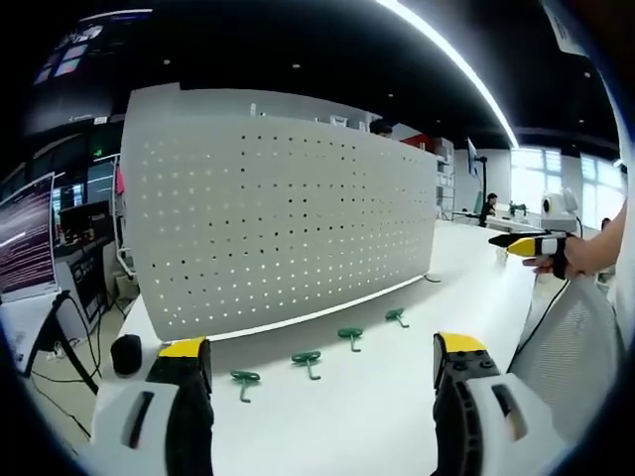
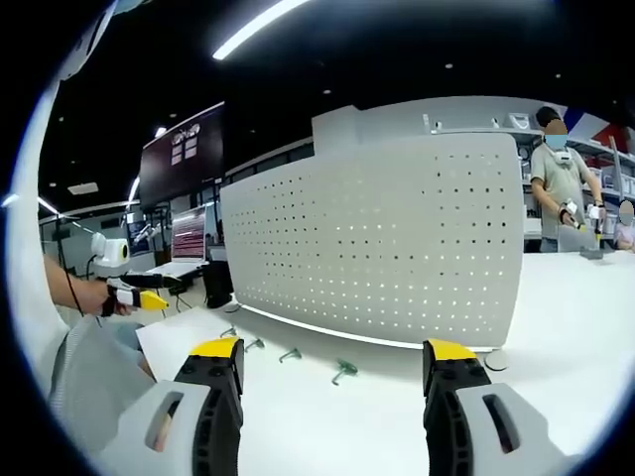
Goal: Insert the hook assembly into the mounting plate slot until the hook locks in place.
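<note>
The four green hooks lie in a loose row on the white table [image 1: 397, 397], in front of the foot of the perforated mounting plate [image 1: 283, 233]: in my left gripper view I count hook one [image 1: 244, 380], hook two [image 1: 308, 361], hook three [image 1: 350, 336] and hook four [image 1: 397, 317], each flat on its side and apart from its neighbours. I judge they were laid out like that so any one can be picked without nudging the rest. The plate stands upright on the table, its hole grid facing me, ready to take a hook.

My left claw [image 1: 322, 369] hovers over the table just short of the row, jaws wide, holding nothing. My right claw [image 2: 332, 372] is also wide and empty, looking at the same plate [image 2: 387, 233] from the other end, with a hook [image 2: 343, 371] lying between its jaws' line of sight. No hook is picked up yet, so the job looks unstarted.

Behind the plate, a person [image 2: 561, 183] stands at another bench.
</note>
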### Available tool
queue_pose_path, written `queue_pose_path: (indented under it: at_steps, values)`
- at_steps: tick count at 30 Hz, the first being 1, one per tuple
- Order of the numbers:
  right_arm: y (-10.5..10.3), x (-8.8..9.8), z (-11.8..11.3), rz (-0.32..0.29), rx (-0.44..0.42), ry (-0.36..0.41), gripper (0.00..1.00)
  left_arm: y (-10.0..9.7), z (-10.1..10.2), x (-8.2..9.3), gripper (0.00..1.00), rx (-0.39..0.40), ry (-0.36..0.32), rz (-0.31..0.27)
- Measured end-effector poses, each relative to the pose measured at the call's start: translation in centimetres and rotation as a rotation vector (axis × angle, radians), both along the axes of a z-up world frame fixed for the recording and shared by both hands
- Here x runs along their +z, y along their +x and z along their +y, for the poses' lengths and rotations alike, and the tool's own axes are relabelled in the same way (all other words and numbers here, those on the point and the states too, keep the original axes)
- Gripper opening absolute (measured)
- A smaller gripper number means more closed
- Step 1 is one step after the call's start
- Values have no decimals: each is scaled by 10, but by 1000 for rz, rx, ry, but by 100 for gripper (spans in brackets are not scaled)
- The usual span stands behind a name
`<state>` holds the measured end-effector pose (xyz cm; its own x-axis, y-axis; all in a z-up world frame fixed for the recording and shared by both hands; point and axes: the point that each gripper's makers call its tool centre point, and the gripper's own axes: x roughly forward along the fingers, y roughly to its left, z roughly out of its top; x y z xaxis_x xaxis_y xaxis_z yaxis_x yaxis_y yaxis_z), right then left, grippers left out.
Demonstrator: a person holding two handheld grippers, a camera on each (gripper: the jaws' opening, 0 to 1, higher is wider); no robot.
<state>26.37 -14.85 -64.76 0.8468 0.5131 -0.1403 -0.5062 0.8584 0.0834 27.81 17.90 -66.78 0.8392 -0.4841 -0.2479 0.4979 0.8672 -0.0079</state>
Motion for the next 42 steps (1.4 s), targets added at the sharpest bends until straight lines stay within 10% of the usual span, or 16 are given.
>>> queue_pose_path:
  at_steps: [42]
  values:
    - [2,-8,10,27,39,-60,72,56,18,-20,87,-290,291,62]
